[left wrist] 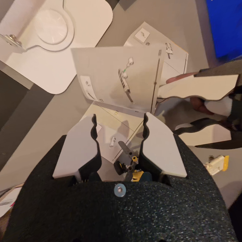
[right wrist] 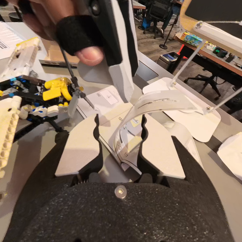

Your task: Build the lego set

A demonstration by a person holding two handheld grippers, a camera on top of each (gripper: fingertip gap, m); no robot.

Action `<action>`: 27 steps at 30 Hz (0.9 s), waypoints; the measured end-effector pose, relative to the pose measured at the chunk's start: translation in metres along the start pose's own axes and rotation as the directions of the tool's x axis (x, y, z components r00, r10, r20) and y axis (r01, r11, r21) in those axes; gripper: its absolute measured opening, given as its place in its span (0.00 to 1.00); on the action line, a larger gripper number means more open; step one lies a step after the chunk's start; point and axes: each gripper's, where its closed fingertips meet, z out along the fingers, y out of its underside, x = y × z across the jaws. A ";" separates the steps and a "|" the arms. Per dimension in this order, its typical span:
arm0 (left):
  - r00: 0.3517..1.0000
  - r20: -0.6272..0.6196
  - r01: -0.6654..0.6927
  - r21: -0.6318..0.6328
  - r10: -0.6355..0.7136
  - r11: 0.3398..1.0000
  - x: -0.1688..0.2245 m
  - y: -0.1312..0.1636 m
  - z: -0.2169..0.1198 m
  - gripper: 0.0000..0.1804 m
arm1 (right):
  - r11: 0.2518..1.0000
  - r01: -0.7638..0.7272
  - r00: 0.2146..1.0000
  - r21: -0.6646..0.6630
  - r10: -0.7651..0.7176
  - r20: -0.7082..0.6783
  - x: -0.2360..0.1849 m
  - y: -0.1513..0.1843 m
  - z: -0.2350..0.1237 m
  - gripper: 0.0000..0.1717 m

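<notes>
Left gripper [left wrist: 119,115] and right gripper [right wrist: 120,115], jaws spread with nothing pressed between the pads; a hand [right wrist: 62,26] grips the left gripper's handle.

Warm, moderately dim indoor light from above. Soft shadows of the fingers fall on the booklet [left wrist: 117,124]. The lifted page [left wrist: 115,78] and the hand [right wrist: 90,55] are motion-blurred. Wide-angle distortion bends the edges. A white stand [left wrist: 52,32] shows mild glare.

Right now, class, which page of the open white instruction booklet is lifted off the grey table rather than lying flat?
The curled white booklet page arching up near the right gripper; the flat booklet pages beneath lie on the grey table.
</notes>
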 end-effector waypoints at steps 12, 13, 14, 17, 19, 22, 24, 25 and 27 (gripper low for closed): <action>0.904 -0.367 0.244 0.019 -0.220 0.970 -0.011 0.016 -0.002 0.33 | 0.992 0.129 0.991 0.005 -0.129 0.023 -0.022 0.022 -0.023 0.33; 0.905 -0.362 0.239 -0.002 -0.224 0.971 -0.013 0.021 0.002 0.33 | 0.990 0.144 0.989 0.001 -0.144 0.023 -0.024 0.026 -0.027 0.33; 0.905 -0.362 0.233 -0.023 -0.225 0.972 -0.014 0.025 0.005 0.33 | 0.987 0.158 0.987 -0.002 -0.158 0.022 -0.025 0.031 -0.031 0.33; 0.902 -0.364 0.226 -0.055 -0.230 0.973 -0.016 0.030 0.011 0.31 | 0.981 0.193 0.981 -0.015 -0.192 0.024 -0.029 0.045 -0.044 0.33; 0.905 -0.354 0.228 -0.060 -0.234 0.972 -0.020 0.032 0.013 0.28 | 0.977 0.212 0.977 -0.024 -0.212 0.018 -0.029 0.054 -0.053 0.33; 0.905 -0.345 0.242 -0.067 -0.250 0.968 -0.029 0.036 0.014 0.25 | 0.973 0.227 0.974 -0.038 -0.227 0.007 -0.027 0.066 -0.065 0.33; 0.904 -0.341 0.251 -0.068 -0.259 0.966 -0.034 0.039 0.014 0.20 | 0.971 0.235 0.972 -0.047 -0.235 0.001 -0.024 0.075 -0.070 0.33; 0.904 -0.337 0.254 -0.068 -0.261 0.965 -0.036 0.040 0.014 0.18 | 0.970 0.237 0.971 -0.048 -0.238 -0.003 -0.022 0.077 -0.072 0.33; 0.906 -0.328 0.258 -0.069 -0.266 0.964 -0.040 0.042 0.015 0.14 | 0.972 0.234 0.972 -0.030 -0.234 -0.009 -0.020 0.076 -0.076 0.33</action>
